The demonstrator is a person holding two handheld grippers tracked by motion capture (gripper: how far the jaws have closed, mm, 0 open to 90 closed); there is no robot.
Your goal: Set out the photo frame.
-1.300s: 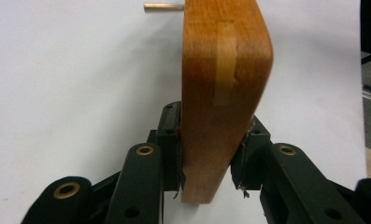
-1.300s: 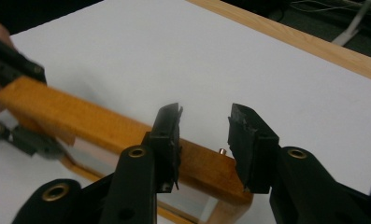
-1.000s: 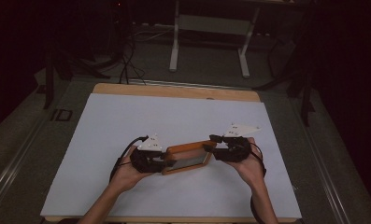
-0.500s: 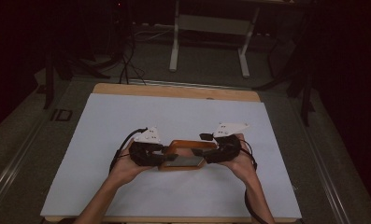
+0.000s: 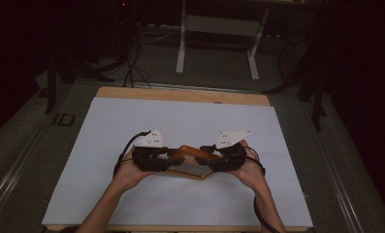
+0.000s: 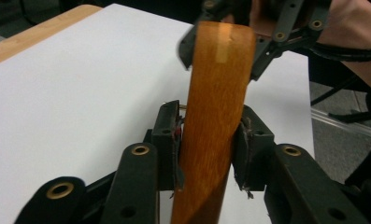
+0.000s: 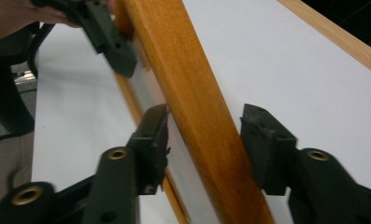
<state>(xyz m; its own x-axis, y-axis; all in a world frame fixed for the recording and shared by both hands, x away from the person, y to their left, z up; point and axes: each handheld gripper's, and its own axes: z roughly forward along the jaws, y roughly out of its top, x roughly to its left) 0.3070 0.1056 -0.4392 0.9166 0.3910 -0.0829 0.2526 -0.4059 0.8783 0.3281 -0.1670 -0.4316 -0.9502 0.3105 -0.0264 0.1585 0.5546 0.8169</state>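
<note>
Frame point(image 5: 190, 162) between both grippers, white table cover point(image 5: 180, 121) beneath, desk legs point(image 5: 216, 46) behind.

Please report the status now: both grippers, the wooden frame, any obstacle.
Left hand-held gripper clamped on wooden frame. Right hand-held gripper just closing around its rail, gaps visible. Nothing in the way.

Both grippers, the left gripper point(image 5: 173, 156) and the right gripper point(image 5: 205, 159), are black, with brass-ringed screw holes, grey three-cornered top plates and trailing black cables; the forearms are bare.
</note>
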